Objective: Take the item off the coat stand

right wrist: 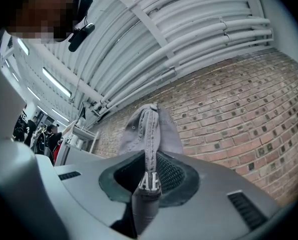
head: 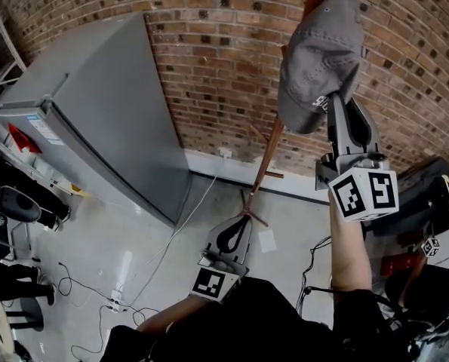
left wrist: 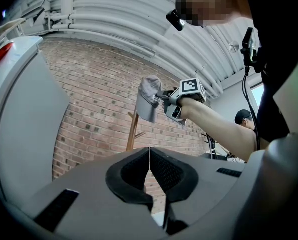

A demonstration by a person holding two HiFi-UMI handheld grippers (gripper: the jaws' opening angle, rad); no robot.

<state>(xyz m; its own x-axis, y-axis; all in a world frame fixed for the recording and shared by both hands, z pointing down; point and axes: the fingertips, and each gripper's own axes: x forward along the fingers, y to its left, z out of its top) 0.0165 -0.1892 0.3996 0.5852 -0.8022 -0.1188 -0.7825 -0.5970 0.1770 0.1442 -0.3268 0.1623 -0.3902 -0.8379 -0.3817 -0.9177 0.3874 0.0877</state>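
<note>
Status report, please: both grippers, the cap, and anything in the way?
Right hand-held gripper shut on grey cap. Left hand-held gripper shut, empty. Cap not yet off coat stand. No obstacle seen.

- The right gripper (head: pixel 338 105) has a grey plastic shell with long tapering jaws.
- Its cube (head: pixel 364 193) is white with black square markers.
- The left gripper (head: pixel 240 223) is grey too, with black ribbed pads (left wrist: pixel 168 172).
- The person wears a black short-sleeved top (head: pixel 284 326).
</note>
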